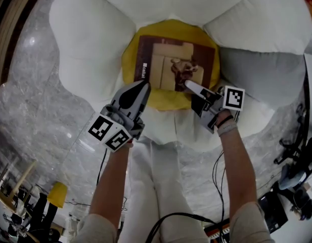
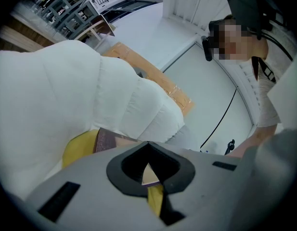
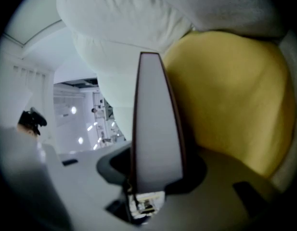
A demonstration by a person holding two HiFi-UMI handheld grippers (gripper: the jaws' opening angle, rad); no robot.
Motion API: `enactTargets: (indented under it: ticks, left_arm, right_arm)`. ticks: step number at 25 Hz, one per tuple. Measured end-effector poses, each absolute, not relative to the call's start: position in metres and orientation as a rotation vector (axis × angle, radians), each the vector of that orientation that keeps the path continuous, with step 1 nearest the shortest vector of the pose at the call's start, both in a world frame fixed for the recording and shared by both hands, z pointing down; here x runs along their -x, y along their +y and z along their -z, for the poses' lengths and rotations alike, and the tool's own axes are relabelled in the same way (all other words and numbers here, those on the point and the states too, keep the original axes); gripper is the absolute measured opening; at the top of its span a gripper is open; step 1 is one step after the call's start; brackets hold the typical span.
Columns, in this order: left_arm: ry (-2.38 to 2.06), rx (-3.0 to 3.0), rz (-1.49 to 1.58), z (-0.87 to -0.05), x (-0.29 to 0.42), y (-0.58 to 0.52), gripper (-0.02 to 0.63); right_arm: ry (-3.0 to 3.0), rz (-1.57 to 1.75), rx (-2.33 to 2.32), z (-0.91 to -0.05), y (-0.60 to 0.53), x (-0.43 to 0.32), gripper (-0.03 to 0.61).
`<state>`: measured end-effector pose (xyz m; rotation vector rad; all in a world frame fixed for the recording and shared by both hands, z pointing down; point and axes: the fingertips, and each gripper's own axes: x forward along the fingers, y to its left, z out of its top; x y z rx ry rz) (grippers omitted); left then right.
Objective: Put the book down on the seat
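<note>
A brown book (image 1: 176, 59) with a tan picture on its cover lies flat over the yellow seat cushion (image 1: 129, 59) of a white puffy chair (image 1: 90, 39). My right gripper (image 1: 188, 85) is shut on the book's near right edge. In the right gripper view the pale page edge of the book (image 3: 155, 129) runs straight out between the jaws, with the cushion (image 3: 235, 95) beside it. Whether the book rests on the cushion I cannot tell. My left gripper (image 1: 144, 85) hovers at the book's near left corner with its tips together and grips nothing. Beyond it the left gripper view shows the book (image 2: 107, 141).
White armrests (image 1: 257, 19) and a backrest close in the seat on three sides. Pale marble floor (image 1: 39, 110) surrounds the chair. Black cables (image 1: 216, 181) trail by my legs. A flattened cardboard sheet (image 2: 153, 76) lies on the floor beyond the chair.
</note>
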<state>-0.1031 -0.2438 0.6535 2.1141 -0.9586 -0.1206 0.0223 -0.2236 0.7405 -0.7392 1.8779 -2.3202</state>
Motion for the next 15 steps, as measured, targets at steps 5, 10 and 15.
enactTargets:
  ticks: [5, 10, 15]
  left_arm:
    - [-0.959, -2.102, 0.123, -0.6528, 0.1002, -0.2412, 0.025]
    - [-0.956, -2.098, 0.130, -0.6535, 0.0962, -0.2419, 0.025]
    - [-0.959, -2.093, 0.143, -0.6498, 0.0976, -0.2410, 0.024]
  right_arm:
    - [1.839, 2.370, 0.746, -0.7432, -0.2227, -0.0240, 0.164]
    - [1.799, 2.396, 0.776, -0.7477, -0.2251, -0.0271, 0.179]
    - [1.779, 2.408, 0.806, -0.7462, -0.2269, -0.0281, 0.215]
